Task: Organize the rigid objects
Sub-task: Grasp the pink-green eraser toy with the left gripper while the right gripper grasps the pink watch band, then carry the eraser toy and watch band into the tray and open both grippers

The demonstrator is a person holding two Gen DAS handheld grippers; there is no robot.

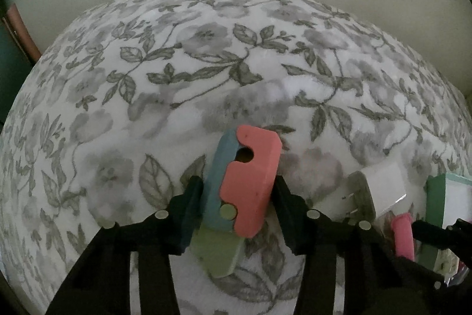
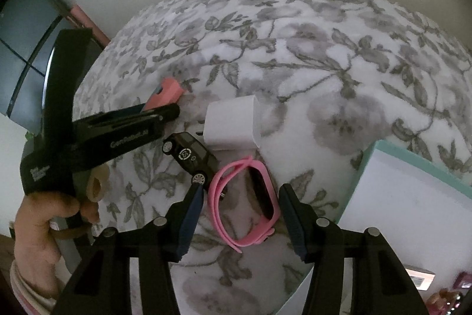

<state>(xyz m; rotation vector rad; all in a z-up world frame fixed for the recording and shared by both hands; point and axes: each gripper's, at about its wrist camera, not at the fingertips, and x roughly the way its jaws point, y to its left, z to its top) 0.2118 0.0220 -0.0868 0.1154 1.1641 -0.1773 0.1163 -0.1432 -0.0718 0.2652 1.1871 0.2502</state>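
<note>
While the left gripper (image 1: 239,194) is clamped across the stacked foam pieces (image 1: 236,191), whose long axis runs up the frame, the pink watch (image 2: 244,202) is straddled untouched by the half-open right gripper (image 2: 240,214).

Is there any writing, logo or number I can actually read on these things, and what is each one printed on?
"GenRobot.AI": on the side of the left gripper, seen from the right wrist view.
Small white label on that gripper's handle: too blurred to read.
Round white emblem on the roof of the black toy car: a sign, not readable as letters.
Nothing legible on the white charger or pink smartwatch.
</note>
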